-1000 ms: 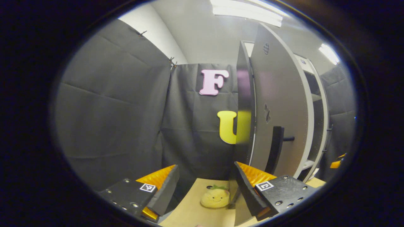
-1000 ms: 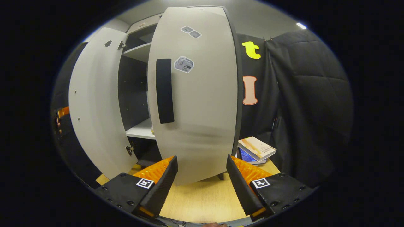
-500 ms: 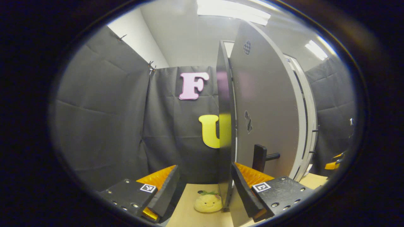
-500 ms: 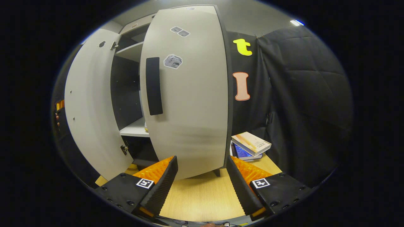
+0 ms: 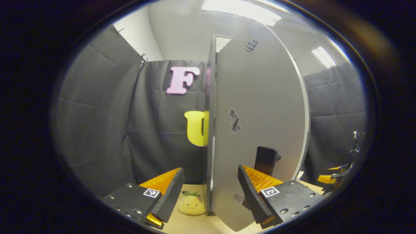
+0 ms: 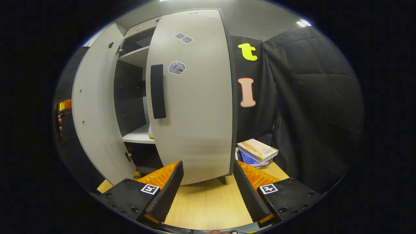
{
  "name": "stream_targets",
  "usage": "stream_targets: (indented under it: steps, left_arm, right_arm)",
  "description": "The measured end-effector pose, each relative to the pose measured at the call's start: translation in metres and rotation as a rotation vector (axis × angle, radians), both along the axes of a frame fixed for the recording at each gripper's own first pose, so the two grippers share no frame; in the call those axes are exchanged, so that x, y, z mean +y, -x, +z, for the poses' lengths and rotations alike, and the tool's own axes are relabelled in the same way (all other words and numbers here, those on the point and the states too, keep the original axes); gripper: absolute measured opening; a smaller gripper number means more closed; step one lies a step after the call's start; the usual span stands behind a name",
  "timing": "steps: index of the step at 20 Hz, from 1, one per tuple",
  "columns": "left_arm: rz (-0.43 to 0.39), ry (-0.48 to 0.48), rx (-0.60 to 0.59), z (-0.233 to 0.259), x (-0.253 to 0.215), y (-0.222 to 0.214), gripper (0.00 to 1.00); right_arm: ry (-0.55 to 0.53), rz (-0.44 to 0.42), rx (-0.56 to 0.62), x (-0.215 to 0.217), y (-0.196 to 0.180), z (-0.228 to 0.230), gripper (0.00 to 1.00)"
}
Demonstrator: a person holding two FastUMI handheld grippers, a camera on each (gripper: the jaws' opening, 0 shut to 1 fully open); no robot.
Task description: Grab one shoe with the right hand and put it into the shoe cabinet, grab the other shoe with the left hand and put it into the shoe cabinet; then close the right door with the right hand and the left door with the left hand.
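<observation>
**A:** Starting at the left, what's the left gripper (image 5: 208,191) up to?

**B:** Its fingers are spread with nothing between them. The right finger (image 5: 252,191) sits close against the face of the left door (image 5: 260,113), below the dark handle (image 5: 266,156), which I'd judge is for pushing the panel round on its hinge. A small yellow plush toy (image 5: 191,203) lies on the table (image 5: 195,224) just past the door's edge.

**A:** And from the other side?

**B:** In the right gripper view the left door (image 6: 94,107) stands partly swung in, and the cabinet (image 6: 136,65) shows a gap between the doors. On the shelf (image 6: 139,136), a pale bit that may be a shoe (image 6: 150,132) peeks out by the right door (image 6: 195,97); I can't be sure.

**A:** The right gripper (image 6: 208,188)?

**B:** Released too, hanging back over the table's front edge, clear of the right door, which looks nearly shut. Books (image 6: 256,151) are stacked at the table's far right corner.
</observation>
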State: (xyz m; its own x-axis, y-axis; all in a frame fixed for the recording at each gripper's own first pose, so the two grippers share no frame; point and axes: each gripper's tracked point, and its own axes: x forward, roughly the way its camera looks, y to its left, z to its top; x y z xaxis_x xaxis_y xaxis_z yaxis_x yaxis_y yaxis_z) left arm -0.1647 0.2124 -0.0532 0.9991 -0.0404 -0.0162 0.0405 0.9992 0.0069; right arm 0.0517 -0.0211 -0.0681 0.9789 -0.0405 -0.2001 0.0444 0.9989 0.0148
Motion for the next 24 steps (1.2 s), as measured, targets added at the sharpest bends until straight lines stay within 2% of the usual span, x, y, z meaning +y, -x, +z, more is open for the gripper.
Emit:
stream_targets:
  steps: [1,2,6,7,8,11,13,14,16,17,18,19,20,23,24]
  left_arm:
    - [-0.01,0.003,0.017,-0.007,-0.012,-0.005,0.99]
    - [-0.015,0.015,0.028,-0.016,-0.026,-0.01,0.97]
    - [-0.056,0.129,-0.016,-0.015,-0.081,-0.037,0.94]
    - [-0.059,0.127,-0.037,-0.011,-0.091,-0.04,0.99]
    - [-0.056,0.114,-0.056,-0.006,-0.098,-0.044,0.99]
    - [-0.048,0.073,-0.07,-0.003,-0.113,-0.046,0.91]
    - [-0.05,0.065,-0.063,-0.007,-0.12,-0.043,0.89]
    - [-0.046,0.055,-0.062,-0.01,-0.12,-0.039,0.91]
    - [-0.035,0.029,-0.072,-0.014,-0.12,-0.027,0.97]
    - [-0.034,0.02,-0.074,-0.016,-0.121,-0.021,0.94]
    - [-0.031,0.012,-0.074,-0.02,-0.119,-0.016,0.94]
    - [-0.022,0.008,-0.072,-0.024,-0.117,-0.01,0.91]
    - [-0.015,0.011,-0.066,-0.028,-0.113,-0.007,0.89]
    - [0.005,0.04,-0.045,-0.042,-0.105,0.013,0.99]
    - [0.013,0.049,-0.04,-0.047,-0.102,0.02,0.99]
  right_arm:
    - [0.0,-0.002,0.003,-0.001,0.001,-0.003,0.96]
    - [-0.002,-0.003,0.008,-0.001,0.001,-0.005,0.94]
    - [-0.001,-0.033,0.007,-0.016,0.002,-0.004,0.96]
    - [0.0,-0.05,-0.002,-0.022,0.002,-0.001,0.96]
    - [-0.002,-0.068,-0.01,-0.028,0.003,0.002,0.96]
    - [-0.01,-0.121,-0.023,-0.049,0.007,0.009,0.93]
    - [-0.008,-0.145,-0.024,-0.059,0.009,0.013,0.93]
    - [-0.002,-0.153,-0.031,-0.063,0.01,0.017,0.96]
    - [0.018,-0.164,-0.05,-0.07,0.011,0.025,0.93]
    - [0.028,-0.163,-0.061,-0.07,0.009,0.03,0.96]
    - [0.043,-0.155,-0.072,-0.07,0.007,0.036,0.93]
    - [0.068,-0.149,-0.08,-0.071,0.004,0.042,0.96]
    - [0.097,-0.147,-0.088,-0.075,0.002,0.049,0.94]
    - [0.156,-0.125,-0.141,-0.076,-0.002,0.081,0.97]
    - [0.165,-0.119,-0.155,-0.075,-0.001,0.088,0.97]
